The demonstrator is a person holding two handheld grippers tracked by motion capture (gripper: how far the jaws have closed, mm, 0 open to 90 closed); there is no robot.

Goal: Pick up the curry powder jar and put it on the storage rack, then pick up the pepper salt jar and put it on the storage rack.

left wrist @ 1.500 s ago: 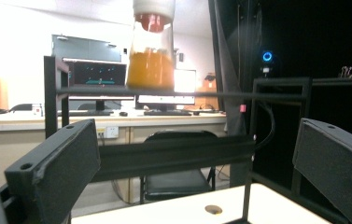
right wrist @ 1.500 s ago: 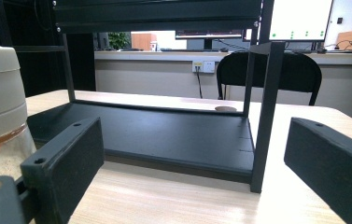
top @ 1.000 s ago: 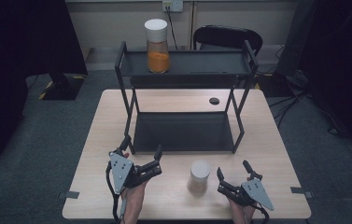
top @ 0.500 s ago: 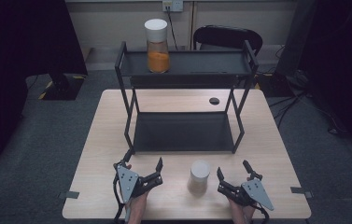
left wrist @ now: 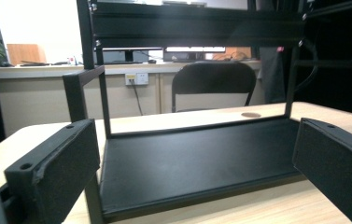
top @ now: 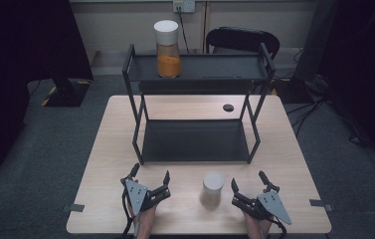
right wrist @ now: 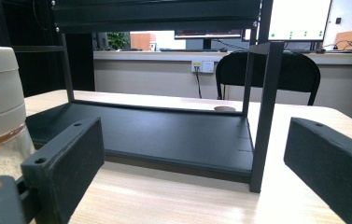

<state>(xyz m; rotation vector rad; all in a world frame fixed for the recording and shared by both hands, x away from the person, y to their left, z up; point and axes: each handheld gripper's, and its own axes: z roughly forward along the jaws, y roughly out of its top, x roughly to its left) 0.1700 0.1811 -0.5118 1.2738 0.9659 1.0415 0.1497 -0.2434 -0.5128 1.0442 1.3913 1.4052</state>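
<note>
Near the counter's (top: 115, 149) front edge, a white-lidded jar (top: 212, 189) is standing upright between both tools. The right hand-held gripper (top: 248, 186) is resting just right of it, jaws apart; the left hand-held gripper (top: 150, 175), also spread, is lying farther away.

The high view is dim and soft with dark corners around the evenly lit table (top: 274, 149), while both gripper views blur the near jaws and glare at bright background screens.
</note>
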